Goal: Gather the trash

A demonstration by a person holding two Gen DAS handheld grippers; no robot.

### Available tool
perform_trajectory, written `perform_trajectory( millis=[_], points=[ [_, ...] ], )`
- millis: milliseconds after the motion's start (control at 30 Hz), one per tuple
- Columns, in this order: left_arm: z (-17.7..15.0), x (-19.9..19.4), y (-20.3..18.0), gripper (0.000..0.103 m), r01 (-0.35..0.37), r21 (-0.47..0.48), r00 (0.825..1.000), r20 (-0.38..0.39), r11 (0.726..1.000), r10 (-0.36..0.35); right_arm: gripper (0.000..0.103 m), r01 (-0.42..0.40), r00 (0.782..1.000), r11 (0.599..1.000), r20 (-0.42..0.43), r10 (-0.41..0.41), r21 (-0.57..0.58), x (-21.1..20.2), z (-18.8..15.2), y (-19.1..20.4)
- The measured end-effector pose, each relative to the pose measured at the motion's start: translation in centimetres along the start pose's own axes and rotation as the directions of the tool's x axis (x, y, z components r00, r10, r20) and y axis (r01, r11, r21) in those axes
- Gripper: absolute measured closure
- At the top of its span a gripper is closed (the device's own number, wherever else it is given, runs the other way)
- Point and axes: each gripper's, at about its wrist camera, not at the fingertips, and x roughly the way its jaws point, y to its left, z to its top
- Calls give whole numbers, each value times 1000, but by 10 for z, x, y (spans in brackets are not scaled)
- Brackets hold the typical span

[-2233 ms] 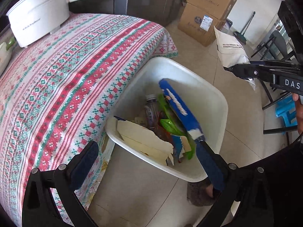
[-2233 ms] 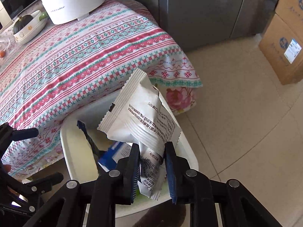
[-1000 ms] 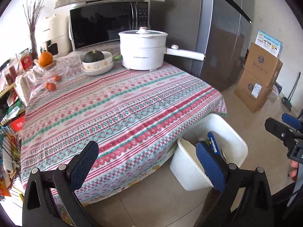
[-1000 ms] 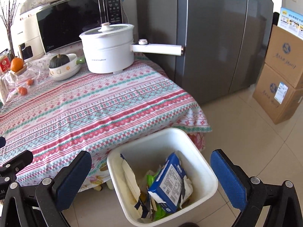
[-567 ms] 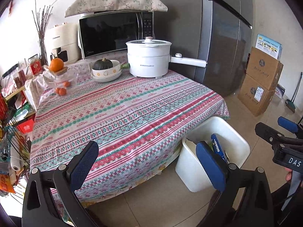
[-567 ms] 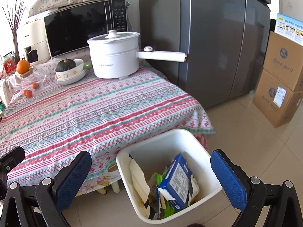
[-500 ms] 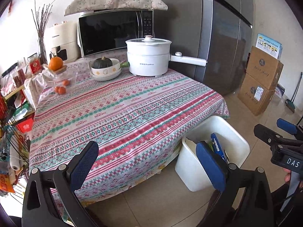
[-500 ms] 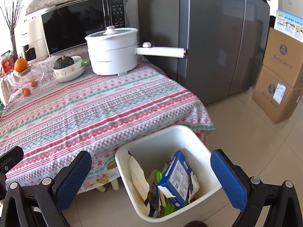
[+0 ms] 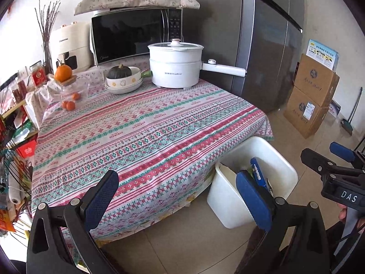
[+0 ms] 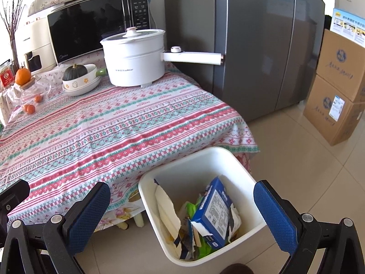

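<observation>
A white trash bin (image 10: 228, 157) stands on the floor at the table's near right corner; it also shows in the left wrist view (image 9: 282, 162). It holds a blue box (image 10: 214, 212), torn card and green wrappers. My right gripper (image 10: 182, 207) is open and empty, held above and in front of the bin. My left gripper (image 9: 178, 196) is open and empty, held off the table's front edge, left of the bin. The right gripper's fingers (image 9: 319, 162) show at the right of the left wrist view.
The table (image 9: 141, 132) has a patterned cloth. At its back stand a white pot (image 9: 175, 65) with a long handle, a bowl with a squash (image 9: 123, 80), oranges (image 9: 68, 105) and a microwave (image 9: 136, 34). A fridge (image 10: 262, 45) and cardboard boxes (image 10: 337, 86) stand to the right.
The right gripper has let go of the white packet over the bin and opened. Both grippers have pulled back and up from the bin, so the whole table shows now.
</observation>
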Motion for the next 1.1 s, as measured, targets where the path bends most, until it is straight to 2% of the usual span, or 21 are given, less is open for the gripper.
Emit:
perform_trajectory(
  millis=[1100],
  points=[
    [0,1,0,0,1,-4,1000,-8,1000,-1,0,5,1000,1000,-2,-5,-2,-1,1,-1]
  ],
)
